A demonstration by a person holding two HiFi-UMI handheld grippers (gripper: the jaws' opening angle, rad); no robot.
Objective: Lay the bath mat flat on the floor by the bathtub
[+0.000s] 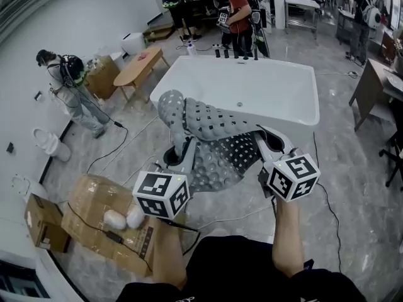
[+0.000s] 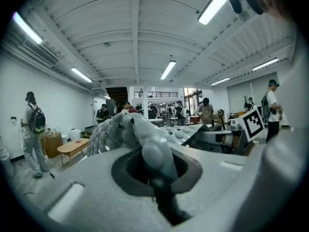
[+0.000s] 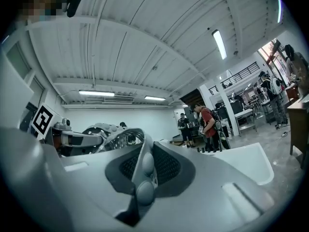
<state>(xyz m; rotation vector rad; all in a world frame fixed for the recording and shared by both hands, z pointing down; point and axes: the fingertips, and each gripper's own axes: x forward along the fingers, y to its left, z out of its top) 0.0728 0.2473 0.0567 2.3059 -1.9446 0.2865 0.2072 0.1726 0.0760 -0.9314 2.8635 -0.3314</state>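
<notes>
A grey bath mat [image 1: 214, 140] with rows of round bumps hangs crumpled in the air in front of the white bathtub [image 1: 264, 87]. My left gripper [image 1: 182, 153] is shut on the mat's left edge, and a fold of the mat [image 2: 149, 151] runs between its jaws. My right gripper [image 1: 264, 145] is shut on the mat's right edge; a thin bumpy strip of the mat [image 3: 143, 170] is pinched in its jaws. The mat sags between the two grippers, above the floor.
A cardboard box [image 1: 107, 222] with two white rolls lies on the floor at my lower left, a smaller box [image 1: 41, 222] beside it. A wooden bench [image 1: 138, 68] stands left of the tub. Cables [image 1: 119, 143] cross the floor. People stand behind and left of the tub.
</notes>
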